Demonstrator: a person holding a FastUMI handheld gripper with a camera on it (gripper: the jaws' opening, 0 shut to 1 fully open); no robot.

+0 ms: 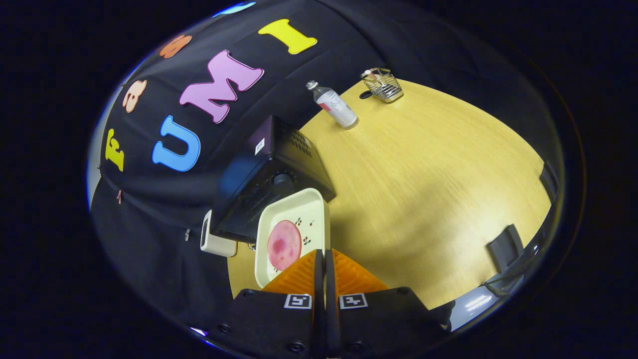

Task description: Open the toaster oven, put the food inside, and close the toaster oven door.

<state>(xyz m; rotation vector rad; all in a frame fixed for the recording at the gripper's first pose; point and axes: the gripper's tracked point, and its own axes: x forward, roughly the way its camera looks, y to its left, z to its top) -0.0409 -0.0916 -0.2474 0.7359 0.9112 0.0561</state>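
My gripper (324, 255) is shut on the near rim of a cream square plate (304, 209) painted with small flowers. A round pink slice of meat (284, 244) lies on the plate, just ahead and left of the fingers. The plate hangs tilted in front of the black toaster oven (271, 159), which stands on the wooden table (423, 174) against the black cloth wall. The plate covers part of the oven's front, and a knob (282, 179) shows just beyond it. I cannot tell whether the oven door is open or closed.
A clear plastic bottle (335, 105) with a pale label stands beyond the oven. A small wire basket (383, 85) sits at the table's far edge. A white box (215, 240) rests beside the oven. A dark clamp (506, 247) grips the table's right edge.
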